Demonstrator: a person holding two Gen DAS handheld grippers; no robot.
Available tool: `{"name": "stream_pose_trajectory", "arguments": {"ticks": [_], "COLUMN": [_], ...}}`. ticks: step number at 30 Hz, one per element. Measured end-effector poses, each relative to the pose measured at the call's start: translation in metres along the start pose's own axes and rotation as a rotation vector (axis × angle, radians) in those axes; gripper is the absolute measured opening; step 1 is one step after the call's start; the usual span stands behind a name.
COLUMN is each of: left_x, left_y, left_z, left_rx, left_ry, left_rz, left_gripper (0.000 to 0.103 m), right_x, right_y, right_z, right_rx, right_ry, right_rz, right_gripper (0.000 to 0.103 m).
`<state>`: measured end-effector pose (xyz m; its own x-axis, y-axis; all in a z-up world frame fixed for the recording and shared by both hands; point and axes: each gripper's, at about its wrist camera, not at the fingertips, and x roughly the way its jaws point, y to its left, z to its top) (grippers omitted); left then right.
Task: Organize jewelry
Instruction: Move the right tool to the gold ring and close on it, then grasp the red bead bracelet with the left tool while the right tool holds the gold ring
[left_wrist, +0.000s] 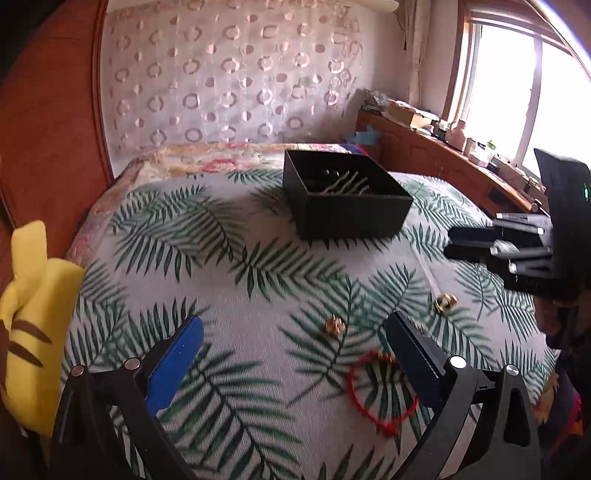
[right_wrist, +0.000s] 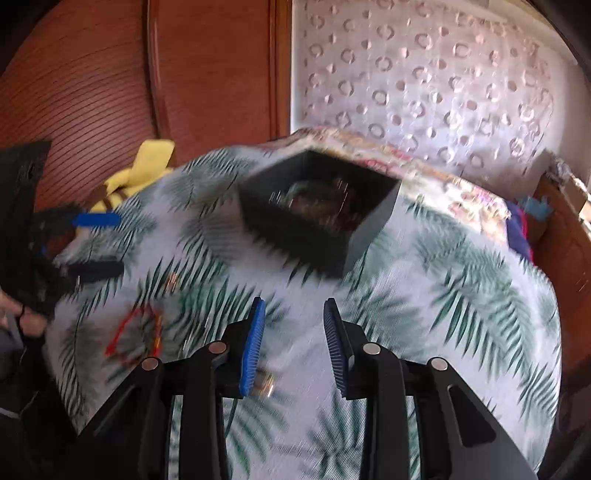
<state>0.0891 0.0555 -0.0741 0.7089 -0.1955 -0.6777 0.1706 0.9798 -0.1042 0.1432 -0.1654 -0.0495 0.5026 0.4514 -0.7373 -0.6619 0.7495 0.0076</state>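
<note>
Right tool (right_wrist: 294, 345), part open and empty, has a gold ring (right_wrist: 265, 384) at seven o'clock; left tool (left_wrist: 293, 360) gapes empty beside the bracelet (left_wrist: 382, 393).

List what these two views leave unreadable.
- Box contents: left view shows pale sticks and dark lumps, too small; right view smears them.
- Gold pieces: tiny in the left view, type unclear.
- Red bracelet: partly behind the left gripper finger.
- Piece by the right gripper: blurred, half hidden.
</note>
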Motion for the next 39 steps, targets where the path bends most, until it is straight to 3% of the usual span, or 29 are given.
{"name": "stream_pose_trajectory", "arguments": {"ticks": [7, 17, 19, 21, 28, 33, 37, 39], "left_x": [-0.005, -0.006, -0.005, -0.004, -0.001, 0.001, 0.007, 0.011], "left_y": [-0.007, -0.015, -0.014, -0.015, -0.017, -0.023, -0.029, -0.033], "left_z": [-0.015, -0.026, -0.027, -0.028, -0.03, -0.029, -0.028, -0.027], "left_rx": [0.025, 0.022, 0.021, 0.02, 0.02, 0.042, 0.066, 0.09], "left_ry": [0.034, 0.062, 0.067, 0.075, 0.076, 0.088, 0.116, 0.13], "left_rz": [-0.01, -0.013, -0.011, -0.009, -0.006, -0.031, -0.057, -0.06], "left_gripper": [0.096, 0.096, 0.096, 0.096, 0.095, 0.07, 0.037, 0.029], "right_x": [0.003, 0.016, 0.015, 0.014, 0.003, -0.008, -0.016, -0.017], "right_y": [0.014, 0.02, 0.02, 0.019, 0.019, 0.024, 0.03, 0.033], "right_z": [-0.027, -0.032, -0.033, -0.034, -0.04, -0.048, -0.053, -0.056], "right_rx": [-0.005, -0.046, -0.046, -0.049, -0.031, -0.028, -0.026, -0.026], "right_ry": [0.054, 0.1, 0.099, 0.098, 0.076, 0.051, 0.038, 0.037], "right_rz": [0.045, 0.018, 0.02, 0.022, 0.037, 0.033, 0.04, 0.042], "right_gripper": [0.035, 0.035, 0.02, 0.015, 0.009, 0.009, 0.009, 0.009]}}
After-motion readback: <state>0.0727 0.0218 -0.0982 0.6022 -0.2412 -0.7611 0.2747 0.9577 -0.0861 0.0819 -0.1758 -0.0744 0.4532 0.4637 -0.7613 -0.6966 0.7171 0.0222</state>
